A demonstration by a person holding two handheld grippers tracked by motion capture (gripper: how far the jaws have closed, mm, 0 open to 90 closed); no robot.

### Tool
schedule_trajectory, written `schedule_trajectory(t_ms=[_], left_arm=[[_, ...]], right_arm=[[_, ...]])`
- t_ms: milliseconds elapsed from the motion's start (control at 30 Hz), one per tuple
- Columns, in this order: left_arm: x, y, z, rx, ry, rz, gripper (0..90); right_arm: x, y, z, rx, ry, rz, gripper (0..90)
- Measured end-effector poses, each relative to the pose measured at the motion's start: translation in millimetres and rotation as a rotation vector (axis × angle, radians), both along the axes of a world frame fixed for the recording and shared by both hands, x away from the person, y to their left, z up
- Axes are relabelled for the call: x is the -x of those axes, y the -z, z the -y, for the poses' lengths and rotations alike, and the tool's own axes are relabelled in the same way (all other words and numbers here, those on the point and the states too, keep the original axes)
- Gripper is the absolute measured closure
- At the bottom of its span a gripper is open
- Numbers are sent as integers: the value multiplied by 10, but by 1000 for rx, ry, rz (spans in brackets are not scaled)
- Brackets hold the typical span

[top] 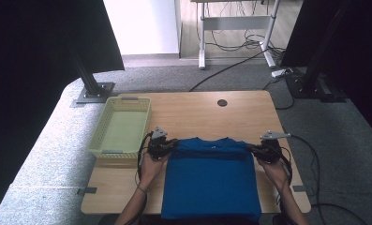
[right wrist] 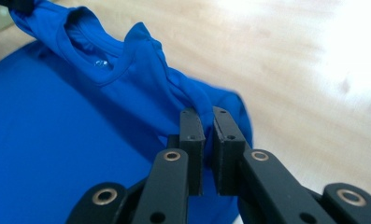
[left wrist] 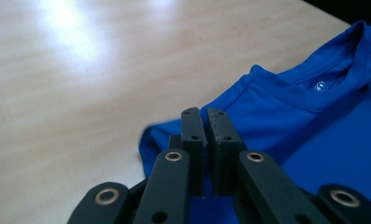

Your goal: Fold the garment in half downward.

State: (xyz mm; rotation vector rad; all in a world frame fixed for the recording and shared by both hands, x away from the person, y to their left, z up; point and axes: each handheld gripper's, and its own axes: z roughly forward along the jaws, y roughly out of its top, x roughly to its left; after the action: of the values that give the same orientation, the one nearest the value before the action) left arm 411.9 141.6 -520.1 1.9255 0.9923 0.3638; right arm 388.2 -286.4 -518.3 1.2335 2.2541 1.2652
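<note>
A blue T-shirt (top: 211, 178) lies folded into a tall rectangle on the wooden table (top: 197, 112), collar at its far edge. My left gripper (top: 169, 144) is shut on the shirt's far left corner, and my right gripper (top: 253, 149) is shut on its far right corner. In the left gripper view the black jaws (left wrist: 204, 114) pinch a fold of the blue T-shirt (left wrist: 286, 107) near the shoulder, with the collar to the right. In the right gripper view the jaws (right wrist: 205, 113) pinch the blue T-shirt (right wrist: 80, 126) at its other shoulder, slightly lifted off the table.
A pale yellow plastic basket (top: 122, 126) stands on the table's left side, close to my left gripper. A round cable hole (top: 222, 102) sits at the table's far edge. Bare wood lies beyond the shirt. Black stands and cables are on the carpet around the table.
</note>
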Motion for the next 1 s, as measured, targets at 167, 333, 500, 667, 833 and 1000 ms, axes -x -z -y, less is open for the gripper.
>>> schedule_trajectory(t_ms=[167, 333, 500, 667, 833, 1000], left_arm=[[138, 235, 27, -52, 32, -63, 857], [142, 311, 29, -72, 19, -64, 856], [101, 324, 66, -107, 11, -32, 844], [-33, 319, 106, -135, -14, -13, 839], [-232, 309, 143, -161, -51, -4, 834], [-390, 301, 156, -156, -78, -19, 833]], right_arm=[[130, 174, 22, 19, -25, -73, 837], [157, 329, 15, 53, -37, -121, 832], [114, 330, -13, 81, -24, -93, 832], [-30, 336, -51, 90, 15, -77, 829], [-222, 336, -97, 87, 51, -75, 829], [-408, 330, -131, 91, 75, -74, 826]])
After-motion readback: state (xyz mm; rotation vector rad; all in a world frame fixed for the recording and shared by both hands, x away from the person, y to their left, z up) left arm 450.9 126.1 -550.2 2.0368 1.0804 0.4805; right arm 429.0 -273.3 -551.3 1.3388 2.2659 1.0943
